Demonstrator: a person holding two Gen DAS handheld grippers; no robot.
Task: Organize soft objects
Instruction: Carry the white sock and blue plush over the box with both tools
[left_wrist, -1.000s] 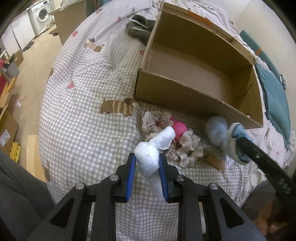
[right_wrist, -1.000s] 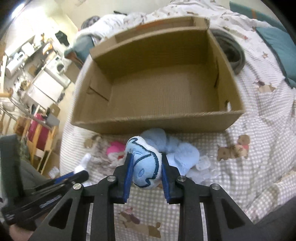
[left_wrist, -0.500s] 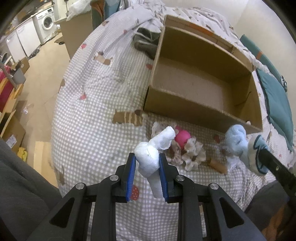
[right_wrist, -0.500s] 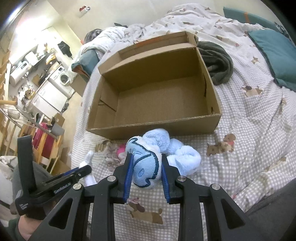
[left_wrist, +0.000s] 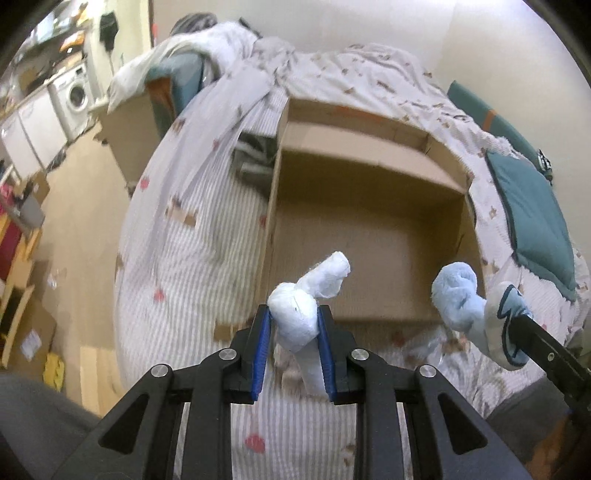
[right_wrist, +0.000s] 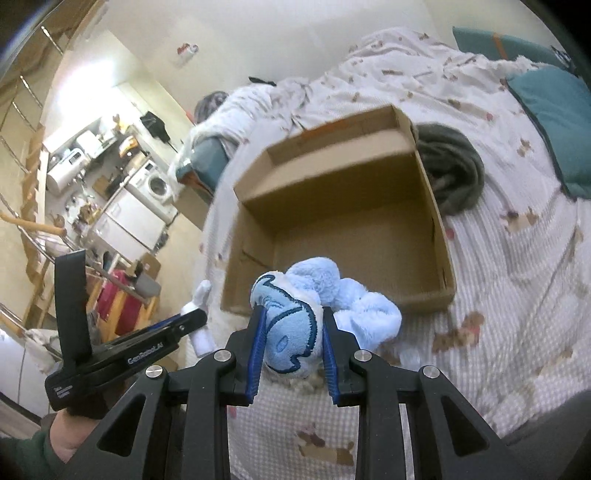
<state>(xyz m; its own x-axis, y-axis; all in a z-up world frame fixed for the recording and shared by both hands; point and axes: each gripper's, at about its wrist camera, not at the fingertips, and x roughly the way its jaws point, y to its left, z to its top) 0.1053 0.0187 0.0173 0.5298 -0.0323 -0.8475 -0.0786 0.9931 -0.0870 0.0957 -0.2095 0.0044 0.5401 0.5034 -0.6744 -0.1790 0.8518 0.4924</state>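
My left gripper (left_wrist: 294, 317) is shut on a white knotted cloth (left_wrist: 308, 295) and holds it in the air just before the near wall of an open, empty cardboard box (left_wrist: 369, 236) on the bed. My right gripper (right_wrist: 291, 319) is shut on a light blue plush toy (right_wrist: 295, 321), also lifted in front of the box (right_wrist: 347, 240). The blue plush (left_wrist: 469, 299) shows at the right of the left wrist view. The white cloth (right_wrist: 201, 317) and left gripper (right_wrist: 184, 321) show at the left of the right wrist view.
The bed has a checked cover with dog prints (left_wrist: 192, 266). A dark grey garment (right_wrist: 450, 173) lies beside the box. A teal pillow (left_wrist: 532, 210) lies to the right. A floor with boxes and a washing machine (left_wrist: 75, 94) lies to the left.
Both grippers have risen from the bed and tilted up toward the box, each carrying its soft object. The scrunchies and pink item on the cover have dropped out of view.
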